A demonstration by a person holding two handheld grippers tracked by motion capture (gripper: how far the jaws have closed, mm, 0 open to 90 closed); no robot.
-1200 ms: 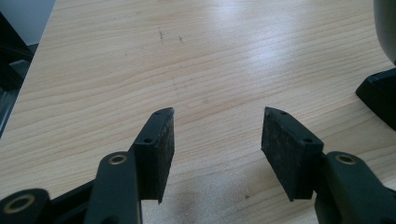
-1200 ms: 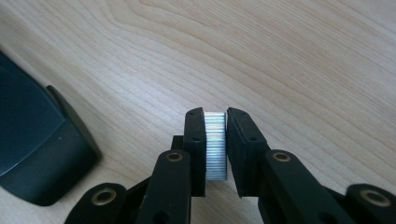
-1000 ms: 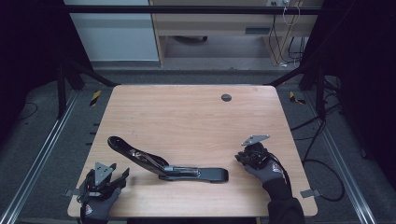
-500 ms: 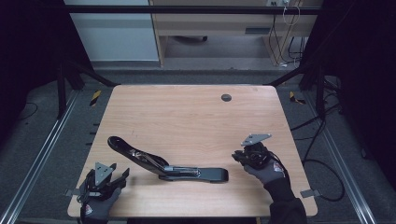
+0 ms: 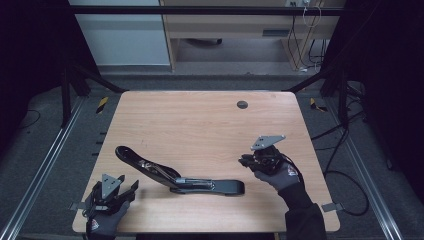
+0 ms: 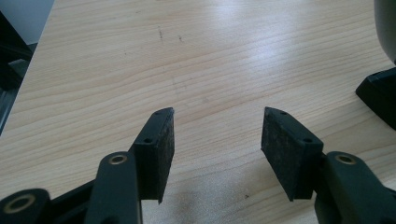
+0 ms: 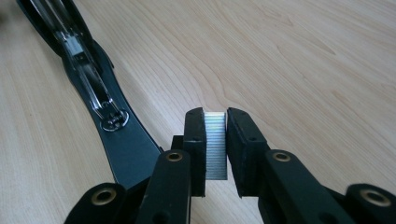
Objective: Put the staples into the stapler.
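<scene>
Black stapler (image 5: 180,175) flipped open; staple strip (image 7: 215,144) silver, ribbed.

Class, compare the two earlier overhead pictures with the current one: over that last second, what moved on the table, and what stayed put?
The right tongs, shut on a strip of staples, crept slightly left toward the opened stapler. Nothing was grasped or released. The stapler and the open left tongs stayed where they were.

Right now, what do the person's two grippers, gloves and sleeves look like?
Both the left gripper and right gripper are black, each topped by a grey three-cornered plate. Their jaws are black blocks with flat, rough inner faces, on arms with brass-coloured pivot rings. The person wears grey-and-black gloves; a dark sleeve covers the right forearm.
</scene>
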